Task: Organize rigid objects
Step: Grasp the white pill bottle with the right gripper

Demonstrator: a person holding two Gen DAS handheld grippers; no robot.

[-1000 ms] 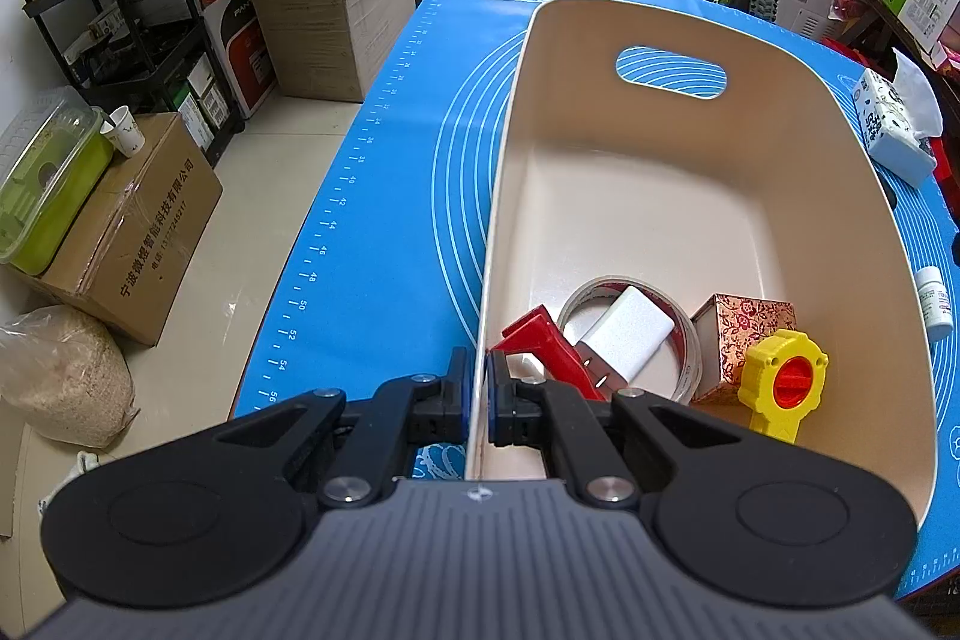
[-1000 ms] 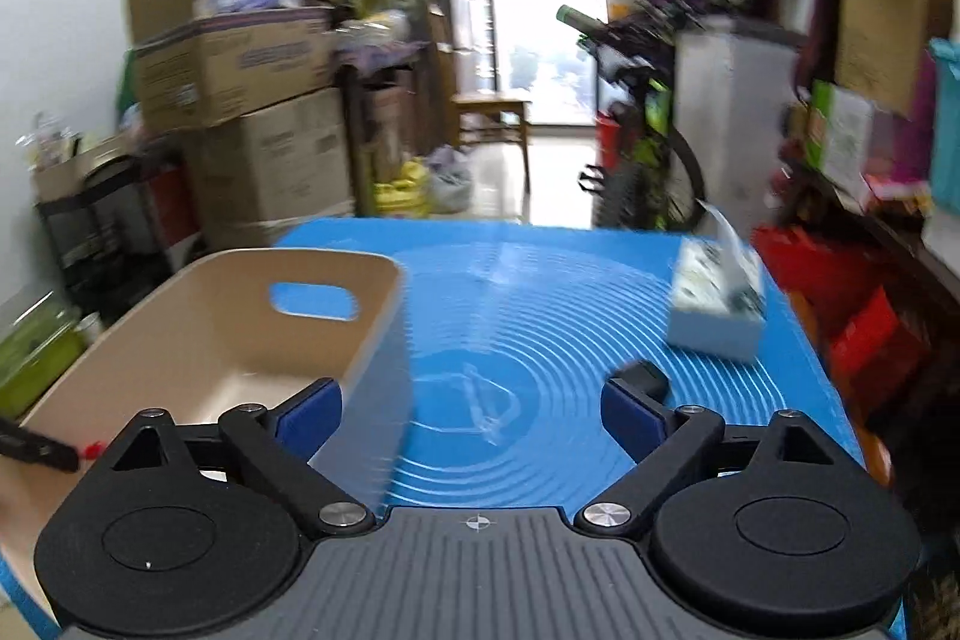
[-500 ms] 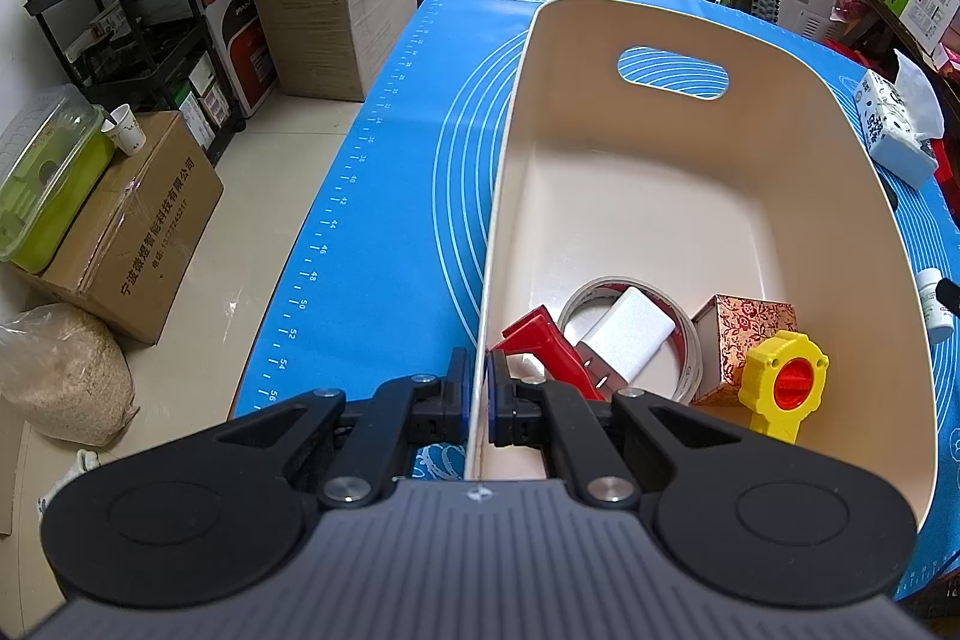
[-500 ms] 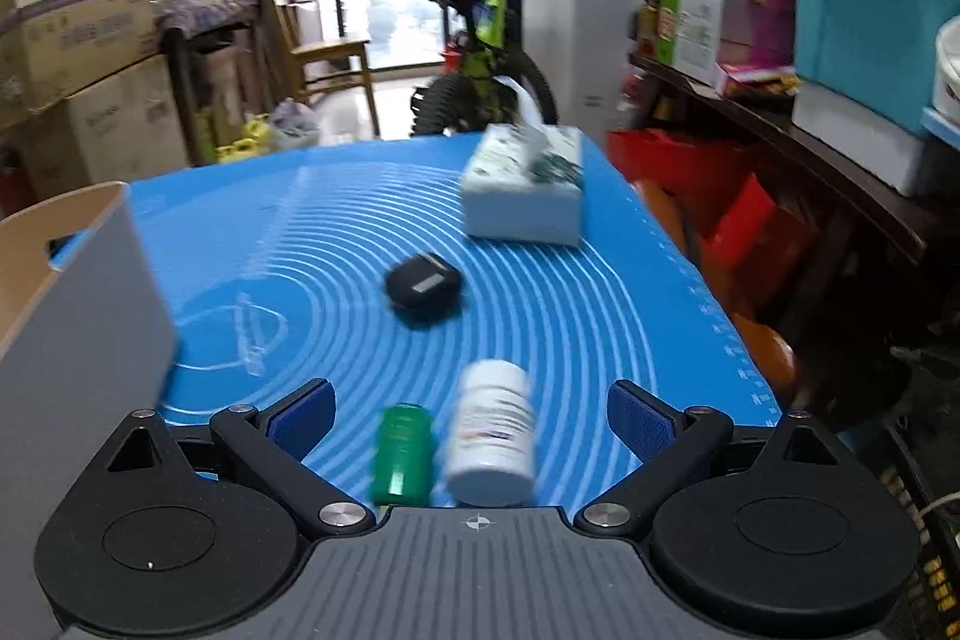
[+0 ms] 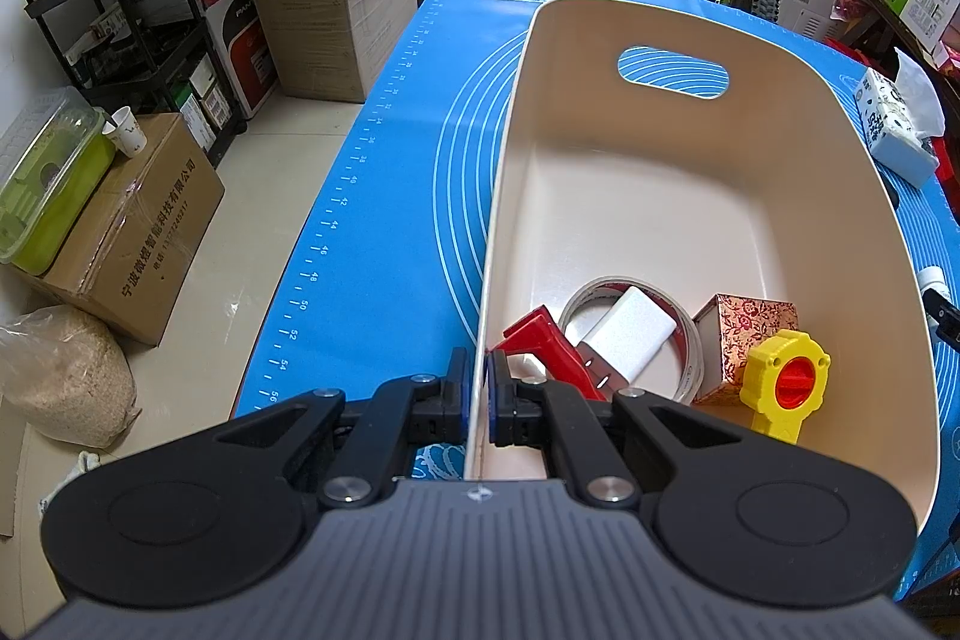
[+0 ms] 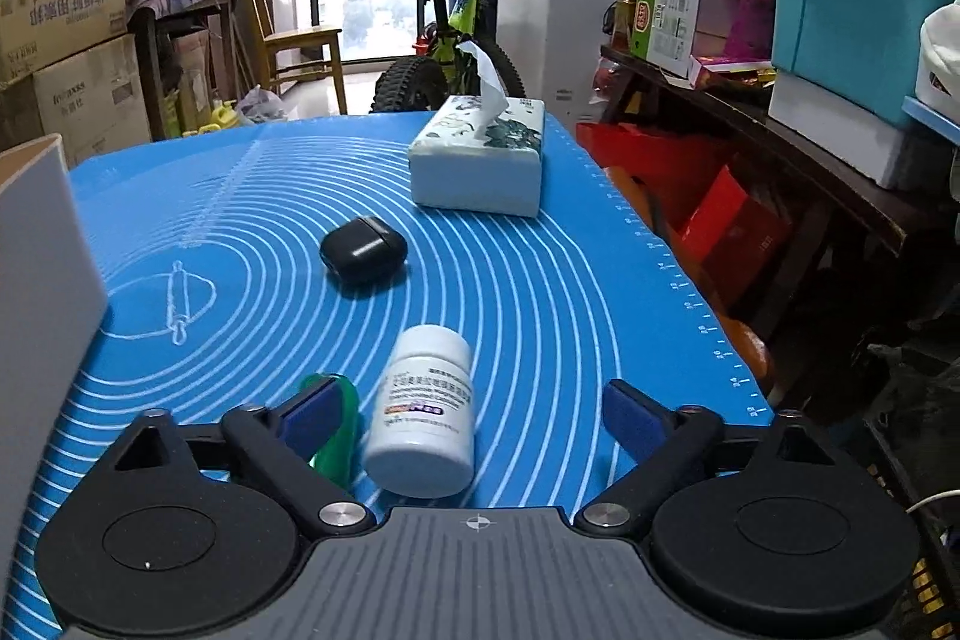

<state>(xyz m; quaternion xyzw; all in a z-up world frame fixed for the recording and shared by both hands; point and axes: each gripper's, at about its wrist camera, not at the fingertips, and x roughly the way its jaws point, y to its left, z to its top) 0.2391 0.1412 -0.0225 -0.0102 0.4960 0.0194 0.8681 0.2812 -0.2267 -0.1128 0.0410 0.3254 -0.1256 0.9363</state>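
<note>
My left gripper [image 5: 477, 397] is shut on the near rim of a cream bin [image 5: 864, 148], one finger inside and one outside. In the bin lie a red tool [image 5: 543, 340], a white block [image 5: 630, 328] on a tape ring, a patterned box [image 5: 750, 334] and a yellow and red reel [image 5: 783, 382]. My right gripper [image 6: 474, 412] is open, low over the blue mat [image 6: 570, 280]. A white pill bottle [image 6: 423, 418] lies between its fingers. A green bottle [image 6: 336, 430] lies by the left finger. A black case [image 6: 363, 250] lies farther ahead.
A tissue box [image 6: 480, 160] stands at the mat's far side and also shows in the left wrist view [image 5: 894, 124]. The bin's grey outer wall [image 6: 42, 250] rises at my right gripper's left. Cardboard boxes [image 5: 132, 226] and a shelf rack stand left of the table. A bicycle [image 6: 447, 22] stands beyond it.
My right gripper has swung right from the bin and come down around the white pill bottle. The left gripper has kept its hold on the bin rim.
</note>
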